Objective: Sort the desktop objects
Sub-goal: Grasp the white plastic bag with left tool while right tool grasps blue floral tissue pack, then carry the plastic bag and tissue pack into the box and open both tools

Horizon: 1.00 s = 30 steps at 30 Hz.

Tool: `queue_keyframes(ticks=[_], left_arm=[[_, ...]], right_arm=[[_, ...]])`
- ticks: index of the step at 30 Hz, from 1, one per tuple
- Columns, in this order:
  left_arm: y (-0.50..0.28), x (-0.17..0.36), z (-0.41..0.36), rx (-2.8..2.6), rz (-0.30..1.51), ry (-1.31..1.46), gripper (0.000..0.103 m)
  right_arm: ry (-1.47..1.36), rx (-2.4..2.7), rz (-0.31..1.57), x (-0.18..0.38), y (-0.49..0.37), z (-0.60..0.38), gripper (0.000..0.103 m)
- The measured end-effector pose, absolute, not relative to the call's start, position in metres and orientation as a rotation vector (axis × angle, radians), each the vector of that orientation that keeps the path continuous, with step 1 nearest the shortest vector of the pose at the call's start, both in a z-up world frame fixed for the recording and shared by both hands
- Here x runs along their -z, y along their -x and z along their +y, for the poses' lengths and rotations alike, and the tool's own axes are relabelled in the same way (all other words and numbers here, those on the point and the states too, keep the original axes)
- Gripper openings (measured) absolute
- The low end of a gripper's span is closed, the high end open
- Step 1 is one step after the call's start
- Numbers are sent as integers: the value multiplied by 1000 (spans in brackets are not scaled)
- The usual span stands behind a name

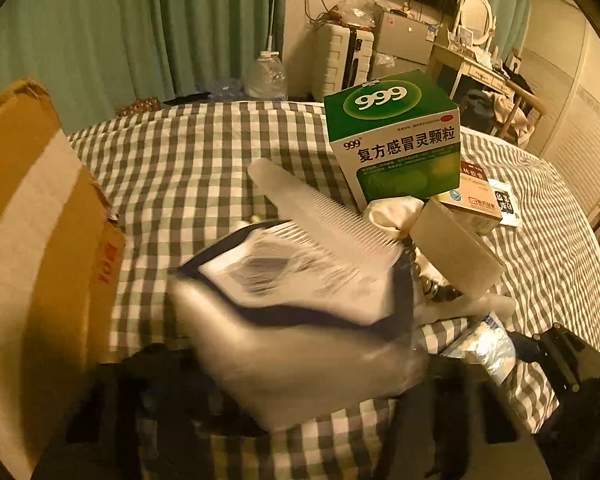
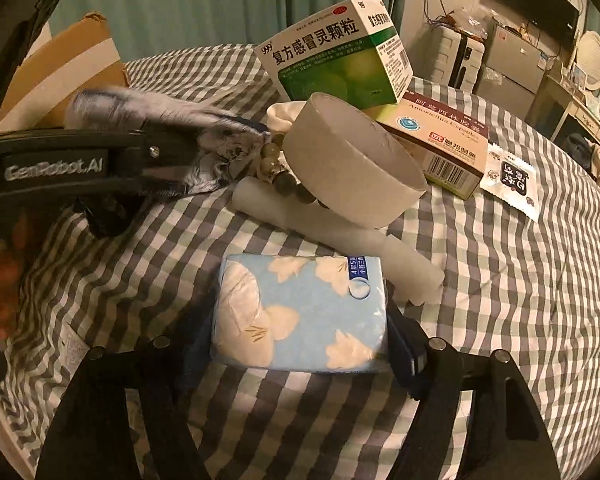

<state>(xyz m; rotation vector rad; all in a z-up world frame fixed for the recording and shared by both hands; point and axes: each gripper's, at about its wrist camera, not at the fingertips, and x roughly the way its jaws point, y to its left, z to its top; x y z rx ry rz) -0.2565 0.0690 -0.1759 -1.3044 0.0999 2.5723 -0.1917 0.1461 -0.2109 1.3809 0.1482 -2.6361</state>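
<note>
My left gripper (image 1: 292, 376) is shut on a blurred silver packet (image 1: 300, 312) with a dark border, just above the checked cloth (image 1: 204, 152). The right wrist view shows that left gripper (image 2: 172, 148) from the side, clamped on the packet (image 2: 160, 120). My right gripper (image 2: 300, 344) has both pads against the sides of a blue flowered tissue pack (image 2: 300, 312) lying on the cloth. Behind it lie a translucent white comb (image 2: 340, 232), a grey cardboard ring (image 2: 356, 160), a bead bracelet (image 2: 276, 168), a green 999 medicine box (image 2: 336, 52), a brown-and-white pill box (image 2: 444, 144) and a white sachet (image 2: 508, 180).
An open cardboard box (image 1: 40, 220) stands at the left edge of the cloth. Green curtains hang behind. A white suitcase (image 1: 340, 60), a small fridge and a dressing table with a mirror (image 1: 476, 12) stand at the far right of the room.
</note>
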Motion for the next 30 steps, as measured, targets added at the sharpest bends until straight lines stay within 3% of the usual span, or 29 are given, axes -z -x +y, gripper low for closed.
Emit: queue_keyframes(ticks=[4, 10, 21, 30], left_arm=[[248, 163, 63, -2579, 103, 1292, 24], [234, 140, 57, -2573, -26, 1248, 16], [176, 96, 86, -2528, 65, 1146, 6], [131, 82, 94, -2518, 79, 1102, 6]], right_arm=[[-1372, 2642, 112, 206, 186, 148, 72], [-1384, 2654, -4, 189, 170, 161, 72], [-1303, 2720, -120, 144, 146, 186, 72], [-1217, 2761, -163, 116, 99, 188, 72]])
